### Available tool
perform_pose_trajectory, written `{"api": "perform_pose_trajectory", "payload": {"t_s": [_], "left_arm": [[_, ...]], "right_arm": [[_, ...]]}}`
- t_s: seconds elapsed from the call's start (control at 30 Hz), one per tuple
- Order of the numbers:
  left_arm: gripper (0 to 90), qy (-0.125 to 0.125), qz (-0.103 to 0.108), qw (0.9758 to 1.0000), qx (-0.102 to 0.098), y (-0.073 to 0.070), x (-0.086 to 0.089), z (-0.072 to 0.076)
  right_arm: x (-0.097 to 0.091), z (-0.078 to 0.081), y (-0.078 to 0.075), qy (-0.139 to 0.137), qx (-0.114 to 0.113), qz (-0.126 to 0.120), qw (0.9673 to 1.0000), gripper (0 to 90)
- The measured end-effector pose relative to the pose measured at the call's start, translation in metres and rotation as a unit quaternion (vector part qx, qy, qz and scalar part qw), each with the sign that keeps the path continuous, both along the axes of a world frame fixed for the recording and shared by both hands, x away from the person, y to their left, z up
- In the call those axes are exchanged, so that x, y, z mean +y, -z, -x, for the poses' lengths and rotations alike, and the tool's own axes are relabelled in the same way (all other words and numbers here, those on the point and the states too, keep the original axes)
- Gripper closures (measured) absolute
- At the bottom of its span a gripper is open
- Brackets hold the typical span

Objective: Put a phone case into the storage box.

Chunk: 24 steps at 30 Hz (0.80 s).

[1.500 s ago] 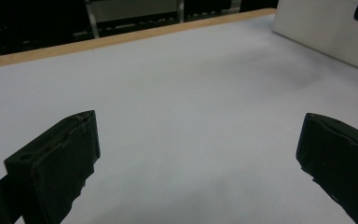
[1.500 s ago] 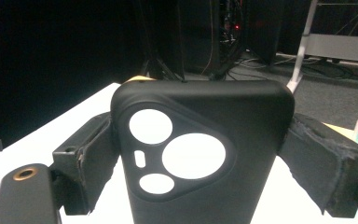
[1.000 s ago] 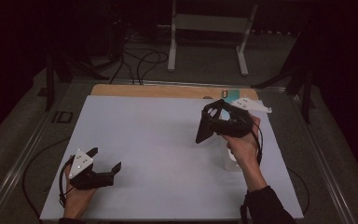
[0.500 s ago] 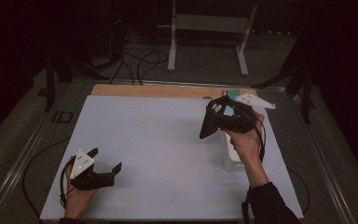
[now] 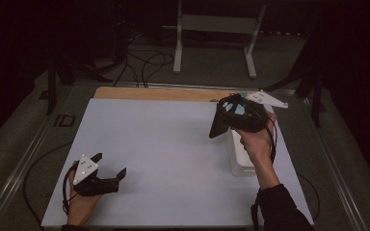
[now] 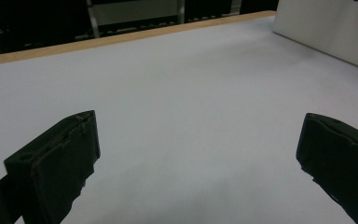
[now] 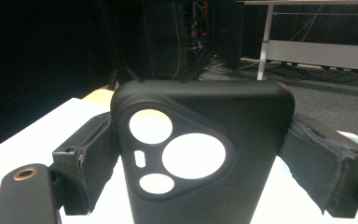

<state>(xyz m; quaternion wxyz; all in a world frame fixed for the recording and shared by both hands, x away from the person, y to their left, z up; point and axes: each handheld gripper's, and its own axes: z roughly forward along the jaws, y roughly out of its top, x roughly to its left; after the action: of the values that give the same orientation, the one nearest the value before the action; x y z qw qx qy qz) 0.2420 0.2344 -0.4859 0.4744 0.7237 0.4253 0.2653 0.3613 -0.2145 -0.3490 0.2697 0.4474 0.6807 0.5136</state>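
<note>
A black phone case (image 7: 200, 154) with round camera cut-outs stands upright between the two pads (image 7: 91, 163) of my right gripper (image 7: 205, 140), which is shut on its sides. From above, that right gripper (image 5: 231, 115) is raised over the right half of the table, and the case (image 5: 218, 126) hangs down to its left. My left gripper (image 5: 111, 164) rests at the near left of the white table top (image 5: 164, 139). It is open. Its two jaws stand wide apart in the left gripper view, and nothing lies in the left gripper (image 6: 196, 154).
A white box (image 5: 241, 161) lies on the table just under the right hand; its side is the white box (image 6: 326, 28) at the upper right of the left gripper view. A wooden strip (image 5: 159, 94) runs along the far table edge. Cables and a stand's legs (image 5: 214, 43) lie on the floor beyond.
The right gripper has carried the phone case a little farther away and to the right, above the white box. The left gripper has stayed where it was.
</note>
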Motion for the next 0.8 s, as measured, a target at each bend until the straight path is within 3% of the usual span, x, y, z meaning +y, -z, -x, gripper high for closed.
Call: {"api": "perform_pose_trajectory", "payload": {"t_s": [0.43,0.8], "left_arm": [[0.1,0.000,0.001,1.0000,0.000,0.000,-0.001,0.000],[0.1,0.002,-0.001,1.0000,0.001,0.000,-0.001,0.000]], "right_arm": [[-0.010,-0.011,-0.004,0.025,0.002,-0.003,0.9997,13.7],[-0.015,-0.020,-0.007,0.043,-0.001,0.009,0.9990,13.7]]}}
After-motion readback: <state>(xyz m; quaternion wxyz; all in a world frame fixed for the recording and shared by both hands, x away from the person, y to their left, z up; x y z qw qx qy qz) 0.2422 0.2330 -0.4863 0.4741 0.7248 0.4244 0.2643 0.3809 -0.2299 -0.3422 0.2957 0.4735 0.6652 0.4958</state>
